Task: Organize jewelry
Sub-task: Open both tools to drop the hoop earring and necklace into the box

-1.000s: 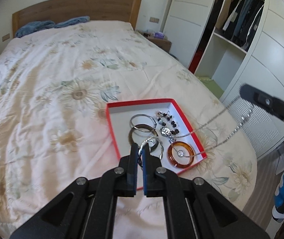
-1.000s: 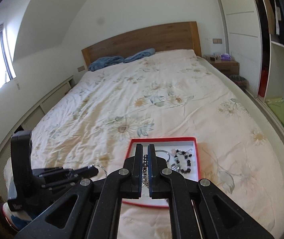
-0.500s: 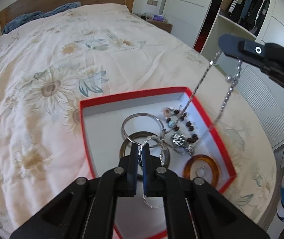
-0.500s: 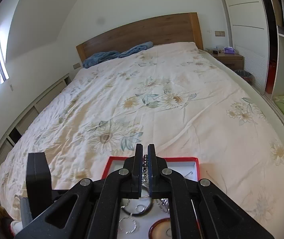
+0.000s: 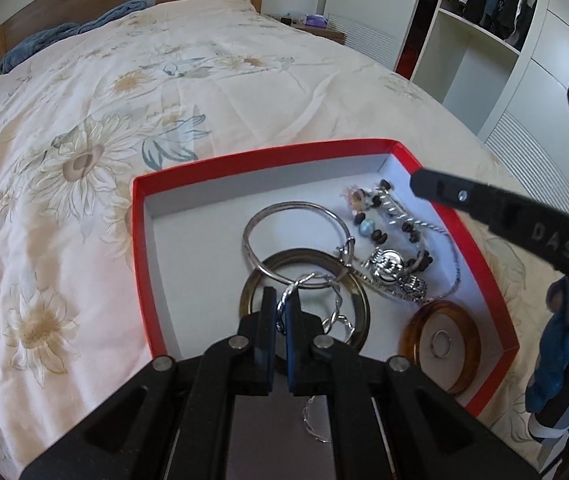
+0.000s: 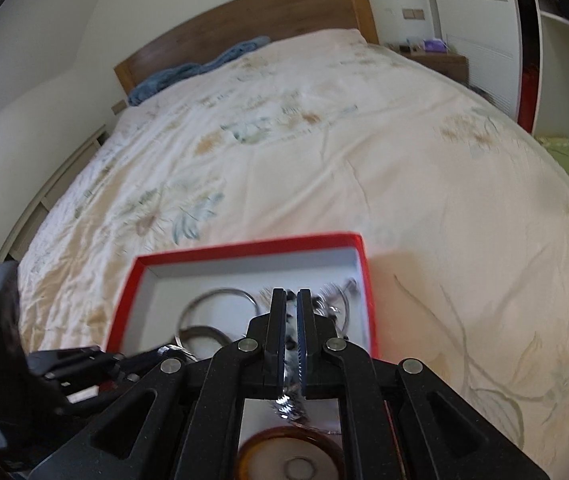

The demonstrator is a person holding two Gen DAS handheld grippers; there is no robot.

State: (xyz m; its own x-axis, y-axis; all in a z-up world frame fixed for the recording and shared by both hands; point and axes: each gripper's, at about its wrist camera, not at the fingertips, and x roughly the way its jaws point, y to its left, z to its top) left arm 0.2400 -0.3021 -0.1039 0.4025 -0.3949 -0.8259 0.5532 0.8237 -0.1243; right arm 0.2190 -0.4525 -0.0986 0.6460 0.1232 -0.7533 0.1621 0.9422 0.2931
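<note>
Both hand-held grippers, left [image 5: 280, 312] and right [image 6: 292, 320], apparently clamp 1 thin silver chain necklace [image 5: 454, 268] over a shallow red-rimmed white tray [image 5: 140, 240] at the floral-quilted bed's [image 5: 164, 80] foot edge.

left wrist: steeply down, close over red box [image 5: 340, 151] | right wrist: same box [image 6: 244, 249] (blurred), nearer its right side
</note>
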